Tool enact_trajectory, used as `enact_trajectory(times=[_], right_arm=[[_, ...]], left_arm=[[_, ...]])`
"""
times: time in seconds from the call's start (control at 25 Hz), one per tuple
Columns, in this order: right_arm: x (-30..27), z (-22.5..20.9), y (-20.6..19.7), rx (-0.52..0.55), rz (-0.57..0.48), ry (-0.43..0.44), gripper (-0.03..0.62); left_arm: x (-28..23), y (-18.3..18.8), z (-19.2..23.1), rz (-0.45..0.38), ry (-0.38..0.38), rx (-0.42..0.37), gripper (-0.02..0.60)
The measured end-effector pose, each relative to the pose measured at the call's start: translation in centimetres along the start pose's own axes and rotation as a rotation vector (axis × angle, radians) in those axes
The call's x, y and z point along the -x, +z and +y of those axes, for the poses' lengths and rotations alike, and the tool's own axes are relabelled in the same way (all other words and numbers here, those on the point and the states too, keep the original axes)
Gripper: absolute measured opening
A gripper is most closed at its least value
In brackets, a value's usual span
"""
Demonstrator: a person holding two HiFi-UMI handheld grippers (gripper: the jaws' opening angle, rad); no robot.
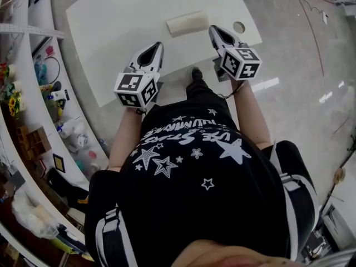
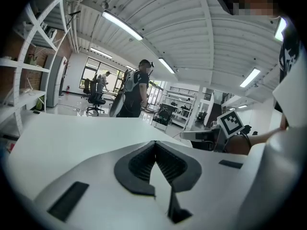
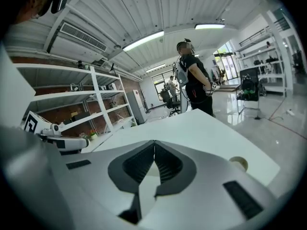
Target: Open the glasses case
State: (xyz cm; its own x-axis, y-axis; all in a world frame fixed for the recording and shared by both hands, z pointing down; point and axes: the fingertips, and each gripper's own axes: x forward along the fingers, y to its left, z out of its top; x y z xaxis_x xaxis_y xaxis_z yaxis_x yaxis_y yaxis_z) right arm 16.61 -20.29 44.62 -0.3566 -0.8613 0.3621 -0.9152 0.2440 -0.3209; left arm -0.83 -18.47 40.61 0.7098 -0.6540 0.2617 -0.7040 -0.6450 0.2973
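A cream, closed glasses case (image 1: 187,23) lies on the white table (image 1: 111,26) toward its far side. In the head view my left gripper (image 1: 157,45) hovers over the table's near edge, short of the case and to its left. Its jaws meet at the tips with nothing between them, as the left gripper view (image 2: 154,143) also shows. My right gripper (image 1: 213,29) sits just right of the case's right end, apart from it. Its jaws are shut and empty too (image 3: 154,142). The case does not show clearly in either gripper view.
A round hole (image 1: 238,26) pierces the table right of the right gripper. White shelves (image 1: 33,93) crowded with small things run along the left. A person (image 3: 194,78) stands beyond the table's far end, with office chairs (image 2: 96,102) behind.
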Motion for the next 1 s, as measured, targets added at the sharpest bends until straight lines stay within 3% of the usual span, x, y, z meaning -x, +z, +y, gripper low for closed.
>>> enact_trajectory(times=[0.28, 0.68, 1.0], right_arm=[[-3.1, -5.0, 1.7, 0.049, 0.063, 0.059, 0.008], [-7.5, -6.5, 0.9, 0.094, 0.161, 0.26, 0.008], [-9.1, -6.9, 0.3, 0.146, 0.214, 0.344, 0.008]], left_arm=[[-4.4, -0.9, 0.0, 0.043, 0.095, 0.025, 0.012], [-8.4, -2.7, 0.2, 0.082, 0.224, 0.061, 0.012], [-10.4, -5.0, 0.1, 0.138, 0.241, 0.058, 0.012]])
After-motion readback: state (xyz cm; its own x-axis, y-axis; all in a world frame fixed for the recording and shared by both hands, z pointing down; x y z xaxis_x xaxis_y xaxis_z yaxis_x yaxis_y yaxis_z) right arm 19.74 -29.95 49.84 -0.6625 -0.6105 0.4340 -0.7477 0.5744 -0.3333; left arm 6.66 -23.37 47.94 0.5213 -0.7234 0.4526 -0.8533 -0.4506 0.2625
